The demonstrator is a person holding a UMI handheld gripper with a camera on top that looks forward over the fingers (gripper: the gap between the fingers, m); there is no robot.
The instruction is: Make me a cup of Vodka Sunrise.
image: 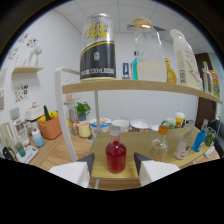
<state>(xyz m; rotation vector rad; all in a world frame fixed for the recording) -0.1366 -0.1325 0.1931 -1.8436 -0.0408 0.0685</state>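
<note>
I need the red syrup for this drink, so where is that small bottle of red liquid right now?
In the gripper view, the red bottle stands on the wooden counter, centred between the open fingers with gaps either side, a small clear bottle to its right.

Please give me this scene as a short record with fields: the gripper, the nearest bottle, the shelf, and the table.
gripper: jaws open, no contact seen
nearest bottle: small red-liquid bottle, upright on a wooden board, standing between the jaws with a gap at each side
next bottle: small clear bottle, beside the red one, beyond the jaws
shelf: black and yellow can, large clear jar, white bottle
table: orange pot, bowls, cups
</note>
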